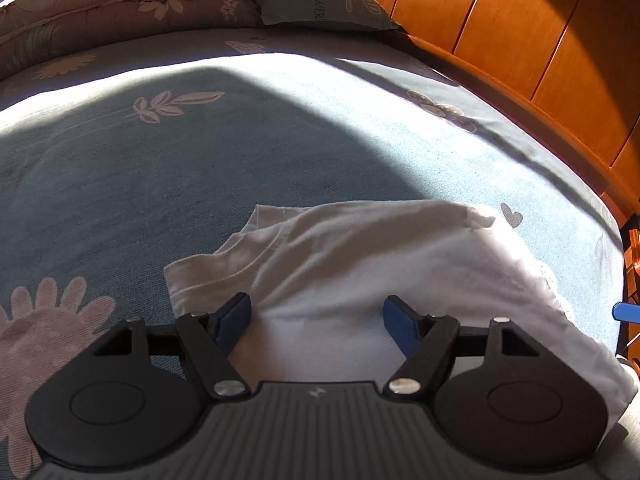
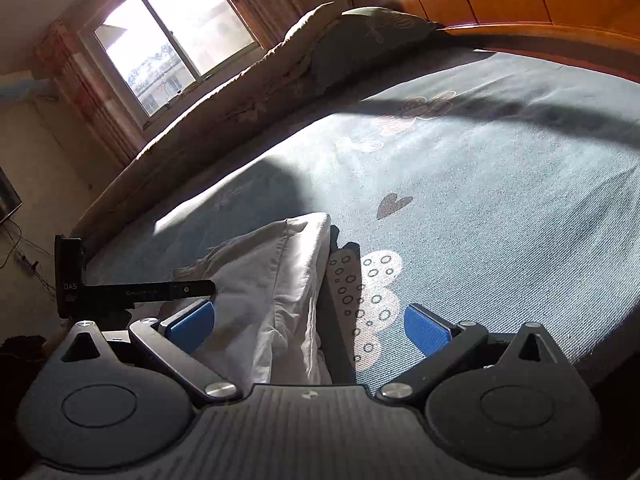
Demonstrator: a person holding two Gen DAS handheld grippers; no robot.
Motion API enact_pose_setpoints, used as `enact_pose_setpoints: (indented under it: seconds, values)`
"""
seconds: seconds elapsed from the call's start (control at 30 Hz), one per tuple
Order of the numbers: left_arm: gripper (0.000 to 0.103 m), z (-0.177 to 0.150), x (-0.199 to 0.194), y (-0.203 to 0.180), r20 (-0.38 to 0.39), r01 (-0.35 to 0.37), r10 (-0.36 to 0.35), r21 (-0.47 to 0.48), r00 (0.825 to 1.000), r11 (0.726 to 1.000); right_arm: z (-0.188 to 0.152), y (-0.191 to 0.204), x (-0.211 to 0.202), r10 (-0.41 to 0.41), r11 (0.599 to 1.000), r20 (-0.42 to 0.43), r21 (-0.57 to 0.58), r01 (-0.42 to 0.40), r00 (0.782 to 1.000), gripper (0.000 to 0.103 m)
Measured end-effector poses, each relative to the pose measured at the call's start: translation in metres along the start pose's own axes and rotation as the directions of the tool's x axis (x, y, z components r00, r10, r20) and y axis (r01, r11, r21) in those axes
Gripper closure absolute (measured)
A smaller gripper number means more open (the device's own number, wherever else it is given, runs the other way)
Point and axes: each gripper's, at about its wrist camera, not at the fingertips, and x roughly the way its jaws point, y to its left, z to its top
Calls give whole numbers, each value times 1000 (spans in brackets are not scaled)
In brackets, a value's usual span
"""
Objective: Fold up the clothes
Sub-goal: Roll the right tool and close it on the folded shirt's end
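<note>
White garment is being kept bunched on the blue floral bedsheet, near the bed's edge by the wooden headboard. Left gripper is being held wide over the cloth, pads clear of it. Right gripper is being held wide too, the garment's folded edge lying between its fingers, unclamped.

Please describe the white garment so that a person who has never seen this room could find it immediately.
Find the bed with the blue-grey flowered sheet and the orange wooden headboard. Near its front edge lies the white garment, loosely folded, by a small heart print. It is the only plain white cloth on the patterned bedding.
</note>
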Motion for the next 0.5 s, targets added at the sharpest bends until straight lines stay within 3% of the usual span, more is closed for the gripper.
enact_pose_setpoints:
  seconds: [0.13, 0.27, 0.4, 0.5]
  values:
    - [31, 1, -14, -7, 8, 5, -4, -35, 1000, 999, 17, -30, 15, 123, 973, -15, 201, -118, 992, 0]
    - [27, -4, -27, -37, 37, 130, -130, -2, 991, 992, 17, -41, 15, 224, 921, 6, 325, -214, 975, 0]
    - [27, -15, -11, -53, -16, 66, -65, 42, 998, 997, 6, -31, 13, 403, 843, -12, 396, -365, 915, 0]
    - [26, -10, -11, -51, -24, 52, -52, 7, 998, 999, -3, -13, 15, 507, 801, -59, 399, -445, 860, 0]
